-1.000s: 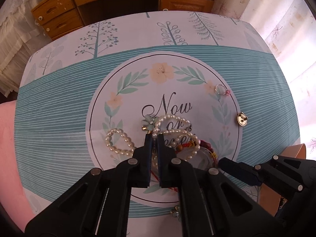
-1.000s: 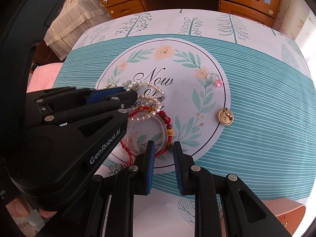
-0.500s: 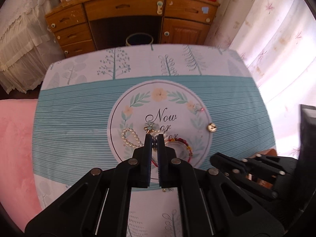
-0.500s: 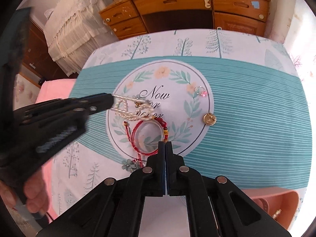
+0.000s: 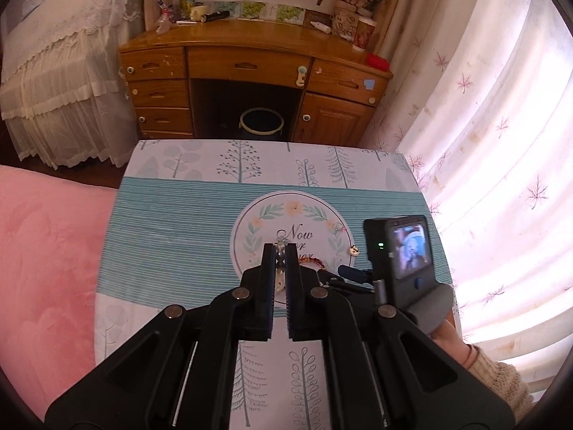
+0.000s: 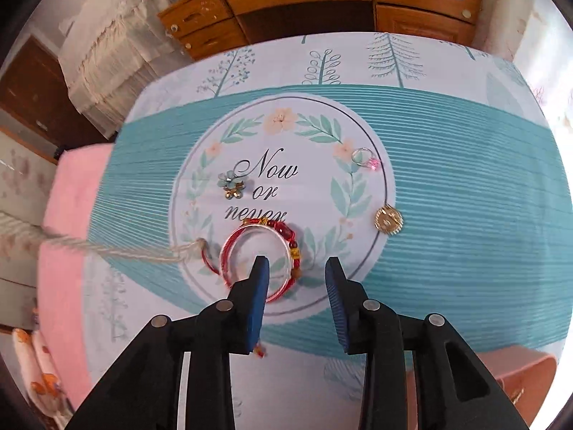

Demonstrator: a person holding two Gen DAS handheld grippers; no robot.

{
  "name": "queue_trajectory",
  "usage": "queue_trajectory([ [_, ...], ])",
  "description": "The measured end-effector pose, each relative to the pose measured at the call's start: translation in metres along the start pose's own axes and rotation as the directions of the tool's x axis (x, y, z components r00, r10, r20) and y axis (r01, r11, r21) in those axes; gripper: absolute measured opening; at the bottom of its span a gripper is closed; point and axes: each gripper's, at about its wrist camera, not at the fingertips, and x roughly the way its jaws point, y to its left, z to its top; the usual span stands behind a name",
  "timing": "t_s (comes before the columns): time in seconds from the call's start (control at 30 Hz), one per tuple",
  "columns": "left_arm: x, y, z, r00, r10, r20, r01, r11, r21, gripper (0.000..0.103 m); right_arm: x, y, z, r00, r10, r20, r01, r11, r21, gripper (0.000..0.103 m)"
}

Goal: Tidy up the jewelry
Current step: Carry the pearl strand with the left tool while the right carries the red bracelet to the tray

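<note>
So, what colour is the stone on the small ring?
Pink; the ring shows best in the right wrist view.

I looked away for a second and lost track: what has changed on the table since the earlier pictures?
The left gripper, shut on the pearl necklace, has lifted it off the table, so it trails away to the left, blurred. The right gripper closed briefly and its fingers are opening again, empty, over the red bracelet. The bracelet, flower brooch, pink-stone ring and gold charm stayed put.

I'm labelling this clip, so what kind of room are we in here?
Most likely a bedroom at home: a wooden desk with drawers, a lace-covered bed and floral curtains surround the small table with a printed cloth.
</note>
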Motion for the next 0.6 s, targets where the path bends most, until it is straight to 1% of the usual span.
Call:
queue_trajectory([
  [0.03,-0.004,0.004,-0.001,1.0,0.002,-0.001,-0.002,1.0,-0.005,0.002,0.007,0.004,0.002,1.0,-0.024,-0.008,0.023,1.0,-0.011,0.033],
  [0.13,-0.012,0.012,-0.005,1.0,0.005,-0.006,-0.005,1.0,-0.009,0.002,0.018,0.014,0.001,0.996,-0.089,-0.001,0.089,0.995,-0.046,0.024],
  [0.17,-0.014,0.014,-0.007,1.0,0.008,-0.006,-0.008,1.0,-0.01,0.002,0.019,0.019,0.001,0.992,-0.125,0.011,0.126,0.99,-0.062,0.02],
  [0.2,-0.016,0.015,-0.008,1.0,0.007,-0.007,-0.007,1.0,-0.009,0.002,0.019,0.021,0.0,0.989,-0.149,0.017,0.15,0.986,-0.07,0.011],
  [0.27,-0.02,0.015,-0.01,1.0,0.008,-0.004,-0.008,1.0,-0.01,0.002,0.02,0.024,-0.002,0.984,-0.177,0.019,0.177,0.981,-0.076,0.009],
  [0.33,-0.024,0.014,-0.012,1.0,0.004,0.001,-0.004,1.0,-0.01,0.002,0.011,0.025,-0.006,0.985,-0.167,0.043,0.169,0.983,-0.071,0.009],
  [0.43,-0.035,0.009,-0.015,1.0,-0.003,0.01,0.003,1.0,-0.002,0.002,-0.021,0.021,-0.014,0.989,-0.115,0.097,0.119,0.992,-0.04,0.009],
  [0.53,-0.048,-0.004,-0.021,1.0,-0.018,0.018,0.018,1.0,0.021,0.002,-0.067,0.014,-0.027,0.983,-0.069,0.17,0.073,0.997,-0.015,0.009],
  [0.6,-0.057,-0.015,-0.025,0.999,-0.033,0.024,0.032,0.999,0.038,0.002,-0.102,0.007,-0.039,0.974,-0.049,0.222,0.052,0.999,-0.004,0.009],
])
